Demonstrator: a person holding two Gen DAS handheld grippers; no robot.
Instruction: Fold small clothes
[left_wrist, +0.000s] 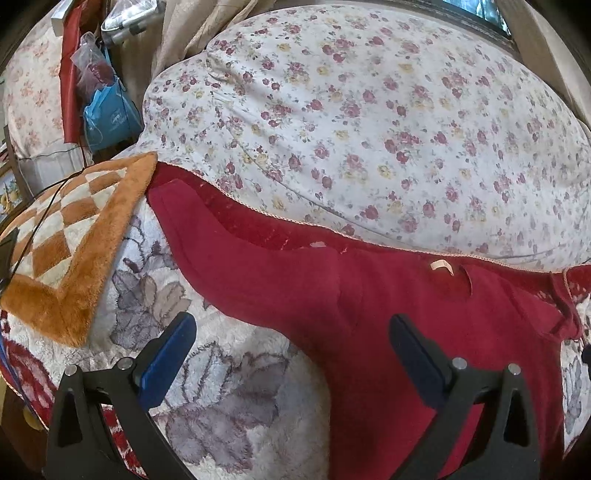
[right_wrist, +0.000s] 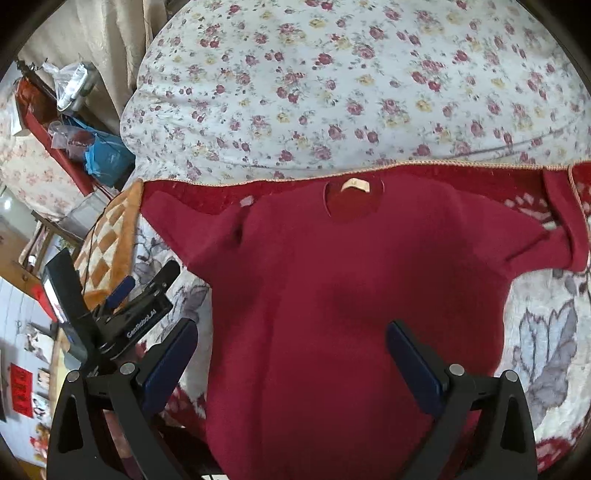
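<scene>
Fleecy floral blanket (right_wrist: 546, 332) covers the bed, with a red sweater (right_wrist: 332, 277) spread flat ahead of both grippers. Right gripper (right_wrist: 291, 365) and left gripper (left_wrist: 291, 365) hover with jaws wide, empty. Folding looks unstarted; next, pinch a sleeve (left_wrist: 207, 236) and carry it inward.

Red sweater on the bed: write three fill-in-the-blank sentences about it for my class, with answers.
1. The sweater lies spread flat, and its colour is ____.
2. Both the left claw and the right claw are ____.
3. The label sits inside the sweater's ____.

Answers: red; open; neck
</scene>
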